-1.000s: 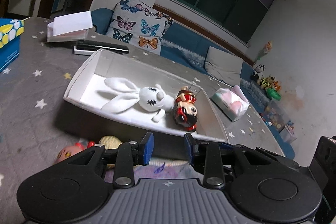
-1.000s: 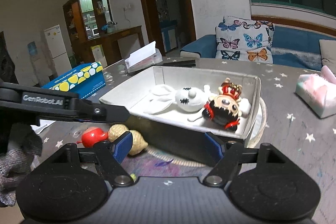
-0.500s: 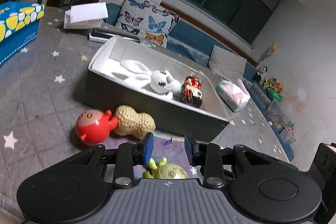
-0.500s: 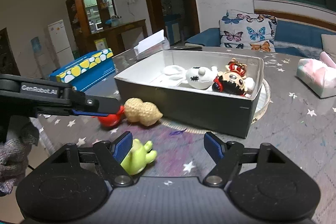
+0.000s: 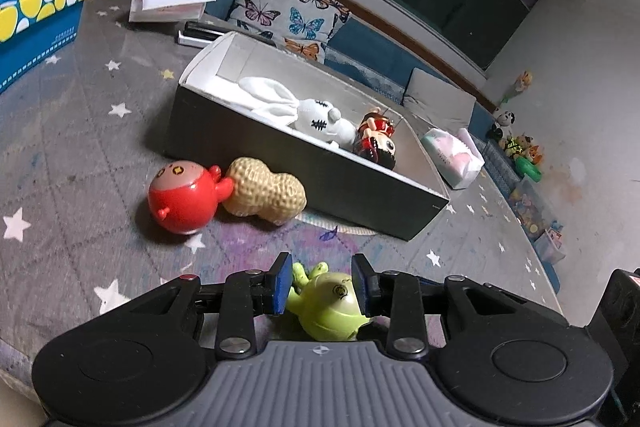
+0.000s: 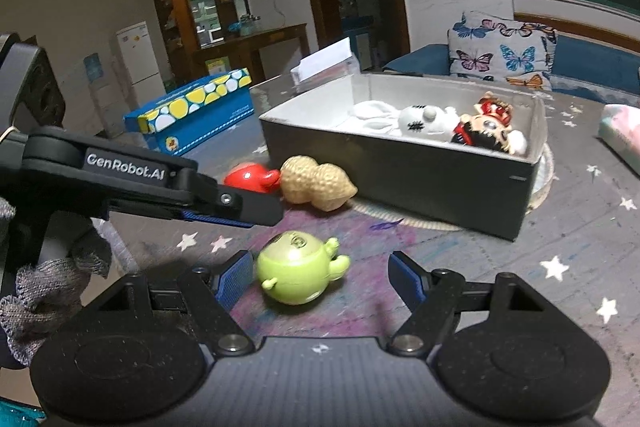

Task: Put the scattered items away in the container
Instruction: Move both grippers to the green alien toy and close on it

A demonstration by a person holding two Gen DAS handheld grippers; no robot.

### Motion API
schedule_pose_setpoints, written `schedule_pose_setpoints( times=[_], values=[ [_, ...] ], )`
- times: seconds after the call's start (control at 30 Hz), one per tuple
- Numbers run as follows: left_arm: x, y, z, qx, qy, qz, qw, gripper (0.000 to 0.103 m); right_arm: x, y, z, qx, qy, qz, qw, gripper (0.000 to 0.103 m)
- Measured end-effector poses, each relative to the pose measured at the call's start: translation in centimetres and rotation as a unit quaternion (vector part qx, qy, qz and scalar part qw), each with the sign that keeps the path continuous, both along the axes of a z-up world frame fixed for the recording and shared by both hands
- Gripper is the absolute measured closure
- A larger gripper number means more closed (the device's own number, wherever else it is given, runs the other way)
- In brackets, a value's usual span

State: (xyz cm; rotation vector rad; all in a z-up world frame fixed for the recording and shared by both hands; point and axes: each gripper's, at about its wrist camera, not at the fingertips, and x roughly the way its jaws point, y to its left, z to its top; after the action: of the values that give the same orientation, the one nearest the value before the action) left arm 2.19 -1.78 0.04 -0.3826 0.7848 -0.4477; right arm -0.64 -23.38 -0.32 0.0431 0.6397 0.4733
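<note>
Closing in on the green toy [image 5: 330,303], lying on its side on the bench [image 5: 72,131] well short of the box [image 5: 304,183]. Left hand-held gripper [image 5: 322,285] set astride it, pads apart, toy between them with no clear press yet. Right hand-held gripper [image 6: 320,277] open much wider, facing the same green toy, which sits nearer its left pad; right pad well clear. Ahead of both, a red toy [image 5: 182,197] touching a peanut toy [image 5: 266,191], both just in front of the box's dark near wall. Inside the box already: a white rabbit [image 5: 296,105] and a red-crowned doll [image 5: 376,139]. Step in hand, by the look of it: grasping the green toy. Next: squeeze the left pads squarely on the round, smooth body, likely to slip, then lift over the near wall and drop inside
</note>
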Motion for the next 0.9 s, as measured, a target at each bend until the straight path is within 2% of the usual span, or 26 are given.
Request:
schedule_pose_setpoints(
  times=[0.4,0.53,0.7,0.9],
  values=[
    [0.4,0.6,-1.0,-0.032,0.019,-0.007,0.9993,0.068,0.8,1.2,-1.4,-0.003,0.007,0.023,1.0,0.029],
    [0.6,0.8,-1.4,-0.041,0.027,-0.005,0.9988,0.068,0.8,1.2,-1.8,-0.006,0.004,0.023,1.0,0.033],
    [0.2,1.2,-1.9,-0.058,0.032,-0.009,0.9978,0.067,1.0,1.2,-2.2,-0.002,0.006,0.022,1.0,0.033],
    [0.1,1.6,-1.9,-0.063,0.034,-0.006,0.9974,0.068,0.9,1.7,-2.2,-0.007,0.0,0.031,1.0,0.038]
  ],
)
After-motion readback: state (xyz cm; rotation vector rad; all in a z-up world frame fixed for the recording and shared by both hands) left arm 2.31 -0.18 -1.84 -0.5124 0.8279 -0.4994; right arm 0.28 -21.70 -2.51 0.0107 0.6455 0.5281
